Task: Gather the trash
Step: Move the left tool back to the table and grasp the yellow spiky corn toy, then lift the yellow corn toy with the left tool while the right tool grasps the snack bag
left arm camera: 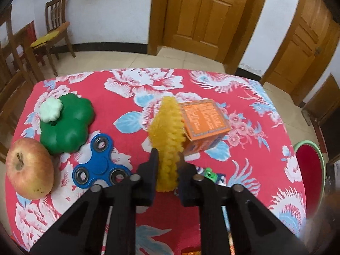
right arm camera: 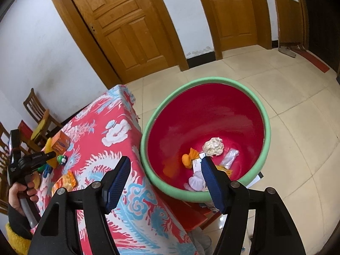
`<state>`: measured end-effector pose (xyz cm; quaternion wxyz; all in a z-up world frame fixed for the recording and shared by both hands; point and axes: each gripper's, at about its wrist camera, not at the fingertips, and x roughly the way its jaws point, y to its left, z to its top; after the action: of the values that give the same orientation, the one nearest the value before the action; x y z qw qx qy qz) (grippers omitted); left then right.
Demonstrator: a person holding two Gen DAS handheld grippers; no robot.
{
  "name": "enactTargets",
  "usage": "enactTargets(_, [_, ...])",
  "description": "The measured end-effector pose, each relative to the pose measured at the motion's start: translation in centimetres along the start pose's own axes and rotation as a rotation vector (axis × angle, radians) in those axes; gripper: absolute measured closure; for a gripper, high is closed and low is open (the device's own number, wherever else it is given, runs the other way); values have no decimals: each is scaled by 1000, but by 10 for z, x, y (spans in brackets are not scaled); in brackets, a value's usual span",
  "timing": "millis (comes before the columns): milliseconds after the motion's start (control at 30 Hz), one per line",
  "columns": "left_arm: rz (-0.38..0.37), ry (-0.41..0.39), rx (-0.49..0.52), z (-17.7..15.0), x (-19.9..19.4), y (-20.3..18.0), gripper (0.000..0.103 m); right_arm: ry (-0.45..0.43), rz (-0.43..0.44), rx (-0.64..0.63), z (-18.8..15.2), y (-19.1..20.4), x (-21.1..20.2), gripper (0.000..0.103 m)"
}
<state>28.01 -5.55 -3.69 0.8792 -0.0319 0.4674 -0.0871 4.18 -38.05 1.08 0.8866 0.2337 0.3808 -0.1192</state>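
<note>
My left gripper [left arm camera: 169,157] is shut on a yellow foam fruit net [left arm camera: 166,123], which stands upright between its fingers on the red floral tablecloth [left arm camera: 131,80]. An orange carton [left arm camera: 205,119] leans against the net's right side. My right gripper [right arm camera: 165,163] hangs open and empty over the near rim of a red bin with a green rim [right arm camera: 204,80], which stands on the floor beside the table. Inside the bin lie a crumpled paper ball [right arm camera: 213,146], an orange wrapper [right arm camera: 188,159] and a clear plastic piece [right arm camera: 230,158]. An orange snack wrapper [right arm camera: 65,181] lies on the table.
An apple [left arm camera: 29,170], a green flower-shaped box [left arm camera: 67,125] and a blue fidget spinner [left arm camera: 102,165] sit left of the net. A small green toy [right arm camera: 62,159] lies near the carton. Wooden chairs [left arm camera: 53,31] stand beyond the table's left edge, and doors [left arm camera: 204,14] behind it.
</note>
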Motion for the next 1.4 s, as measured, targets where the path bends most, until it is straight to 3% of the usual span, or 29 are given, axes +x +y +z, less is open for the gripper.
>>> enactTargets(267, [-69,-60,26,-13,-40,-8,92,15,40,-52,-5,24,-1,33])
enactTargets(567, [-109,-101,-4,-40,-83,7,92,62,109,-137,-15,68,-1,33])
enactTargets(967, [-101,-90,-86,-84,-108,47,92,205,217,-228,-45,142,20,33])
enactTargets(1400, [-86,-97,-200,-112,-115,92,92,269,224,-264,-65,210,54,33])
